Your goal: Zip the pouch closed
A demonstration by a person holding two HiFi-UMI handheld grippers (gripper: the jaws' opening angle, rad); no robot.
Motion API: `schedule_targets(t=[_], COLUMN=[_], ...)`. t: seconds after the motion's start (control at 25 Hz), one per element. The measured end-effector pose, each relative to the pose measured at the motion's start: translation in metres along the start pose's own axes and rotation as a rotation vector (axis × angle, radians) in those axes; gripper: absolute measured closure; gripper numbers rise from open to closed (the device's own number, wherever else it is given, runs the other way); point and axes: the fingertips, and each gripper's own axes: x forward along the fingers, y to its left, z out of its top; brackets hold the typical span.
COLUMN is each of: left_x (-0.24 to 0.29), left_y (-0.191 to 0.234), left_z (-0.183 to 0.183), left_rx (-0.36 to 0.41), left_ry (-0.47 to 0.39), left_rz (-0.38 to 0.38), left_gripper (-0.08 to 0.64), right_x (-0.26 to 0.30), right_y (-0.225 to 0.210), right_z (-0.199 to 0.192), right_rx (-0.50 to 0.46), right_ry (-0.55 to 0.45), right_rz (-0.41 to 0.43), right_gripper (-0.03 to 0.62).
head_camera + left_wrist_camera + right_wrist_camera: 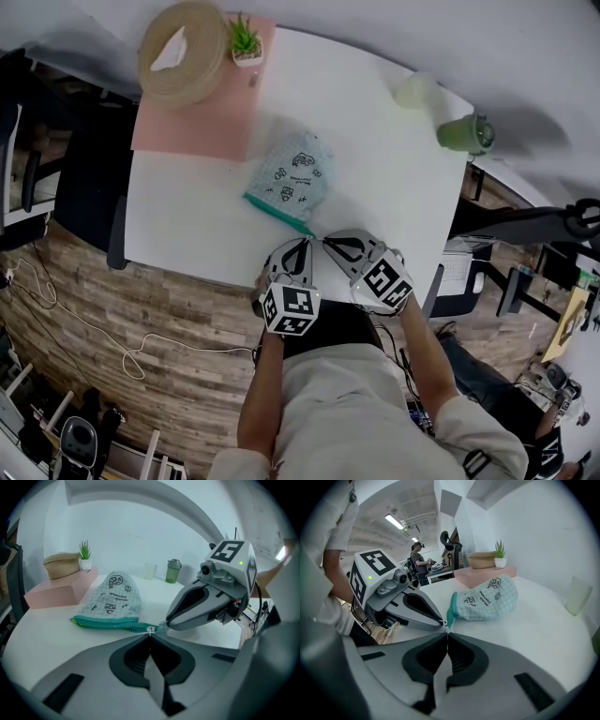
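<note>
A pale checked pouch (292, 173) with small drawings lies flat in the middle of the white table (187, 225). Its teal zipper (277, 214) runs along the near edge. In the left gripper view the pouch (111, 598) lies ahead, and its small white zipper pull (151, 630) sits at the zipper's right end. My left gripper (150, 634) is shut there with the pull at its tips. My right gripper (447, 633) is shut on the teal zipper end (449, 620), tip to tip with the left gripper (408, 607). Both grippers meet at the pouch's near corner (314, 236).
A pink box (197, 103) at the table's far left carries a woven basket (183, 52) and a small potted plant (246, 42). A clear cup (415, 91) and a green tumbler (464, 134) stand at the far right. The table's near edge lies just under my grippers.
</note>
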Motion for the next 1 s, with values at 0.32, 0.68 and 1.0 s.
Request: schedule_targets(t=[0.32, 0.68, 1.0], left_x=[-0.001, -0.004, -0.009], left_y=[0.010, 0.025, 0.053], left_z=[0.001, 0.002, 0.002], left_rx=[-0.015, -0.030, -0.050], left_ry=[-0.001, -0.002, -0.001], left_rz=[0.003, 0.036, 0.080], left_gripper=[0.563, 0.563, 0.563], right_x=[-0.002, -0.005, -0.007], right_y=[-0.002, -0.005, -0.010], right_z=[-0.003, -0.004, -0.007], right_rx=[0.012, 0.005, 0.016], right_ry=[0.005, 0.021, 0.031], right_rz=[-0.006, -0.015, -0.033], right_gripper=[0.588, 0.588, 0.588])
